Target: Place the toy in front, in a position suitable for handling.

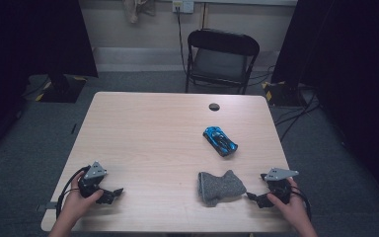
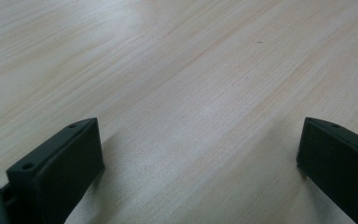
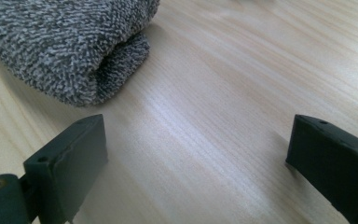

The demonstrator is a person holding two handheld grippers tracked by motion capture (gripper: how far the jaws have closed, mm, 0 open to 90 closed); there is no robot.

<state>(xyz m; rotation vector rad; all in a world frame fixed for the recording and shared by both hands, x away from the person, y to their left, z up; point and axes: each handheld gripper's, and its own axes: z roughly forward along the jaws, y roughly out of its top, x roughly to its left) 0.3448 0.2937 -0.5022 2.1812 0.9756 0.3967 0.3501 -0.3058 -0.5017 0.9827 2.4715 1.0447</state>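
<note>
The right gripper [image 1: 254,197] rests at the near right edge of the table [image 1: 148,128], jaws spread wide and empty, pointing at the grey knitted cloth [image 1: 219,187] lying just beside it. The left gripper [image 1: 112,194] sits at the near left, jaws equally wide over bare wood. The step in hand appears to be the approach. The next move likely calls for advancing the right jaws around the cloth's folded edge [image 3: 116,70]. Farther off lies a blue toy car [image 1: 220,140].
</note>
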